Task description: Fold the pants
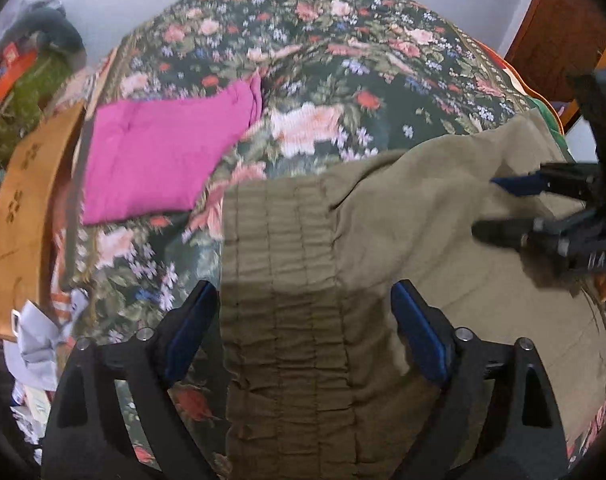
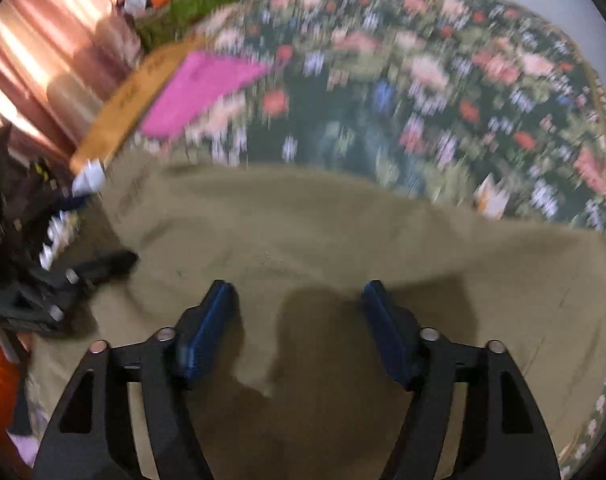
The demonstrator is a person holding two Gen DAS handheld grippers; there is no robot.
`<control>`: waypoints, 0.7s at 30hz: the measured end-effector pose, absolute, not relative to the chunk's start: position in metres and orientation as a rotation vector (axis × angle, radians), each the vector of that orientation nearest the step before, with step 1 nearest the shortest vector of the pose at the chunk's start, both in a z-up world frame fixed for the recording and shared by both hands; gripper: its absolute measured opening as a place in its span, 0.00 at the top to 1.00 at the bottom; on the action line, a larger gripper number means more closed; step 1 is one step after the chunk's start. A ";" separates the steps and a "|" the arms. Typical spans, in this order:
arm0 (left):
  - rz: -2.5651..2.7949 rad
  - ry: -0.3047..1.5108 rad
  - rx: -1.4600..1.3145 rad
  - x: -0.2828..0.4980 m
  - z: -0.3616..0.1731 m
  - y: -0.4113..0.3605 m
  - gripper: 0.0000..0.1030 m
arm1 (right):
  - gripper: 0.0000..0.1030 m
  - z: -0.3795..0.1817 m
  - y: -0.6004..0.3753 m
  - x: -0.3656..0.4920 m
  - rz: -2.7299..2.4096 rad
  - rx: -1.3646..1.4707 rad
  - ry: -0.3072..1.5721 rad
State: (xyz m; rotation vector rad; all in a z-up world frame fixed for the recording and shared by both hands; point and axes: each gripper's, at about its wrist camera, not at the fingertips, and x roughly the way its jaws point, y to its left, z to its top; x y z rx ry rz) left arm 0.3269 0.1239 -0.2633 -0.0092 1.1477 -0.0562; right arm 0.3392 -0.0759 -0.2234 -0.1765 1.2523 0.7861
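Olive pants lie partly folded at lower frame; left gripper and right gripper both released, folds remain.

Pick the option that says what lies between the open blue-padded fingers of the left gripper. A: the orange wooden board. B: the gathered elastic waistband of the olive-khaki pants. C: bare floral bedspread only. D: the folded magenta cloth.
B: in the left wrist view the ruched waistband of the olive-khaki pants runs up between the left gripper fingers, which stand apart, while the folded magenta cloth lies farther off on the floral bedspread.
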 end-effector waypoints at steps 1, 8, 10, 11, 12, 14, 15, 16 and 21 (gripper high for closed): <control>-0.062 1.151 -0.018 0.326 -0.265 0.125 0.11 | 0.24 -0.225 -0.077 0.334 0.789 -0.194 1.244; -0.056 1.141 -0.031 0.310 -0.261 0.128 0.11 | 0.22 -0.218 -0.101 0.315 0.785 -0.168 1.260; -0.043 1.134 -0.014 0.303 -0.258 0.127 0.11 | 0.21 -0.214 -0.110 0.310 0.778 -0.167 1.262; -0.038 1.130 -0.006 0.300 -0.256 0.127 0.11 | 0.21 -0.212 -0.113 0.305 0.777 -0.175 1.260; -0.035 1.128 0.002 0.297 -0.255 0.126 0.11 | 0.21 -0.210 -0.118 0.299 0.772 -0.185 1.251; -0.024 1.120 0.016 0.288 -0.251 0.124 0.11 | 0.20 -0.205 -0.126 0.290 0.762 -0.194 1.239; -0.020 1.117 0.019 0.285 -0.250 0.123 0.11 | 0.20 -0.203 -0.131 0.284 0.758 -0.196 1.233; -0.014 1.110 0.023 0.280 -0.249 0.122 0.11 | 0.20 -0.201 -0.134 0.282 0.753 -0.196 1.229; 0.009 1.090 0.006 0.264 -0.242 0.123 0.11 | 0.19 -0.193 -0.156 0.262 0.721 -0.179 1.213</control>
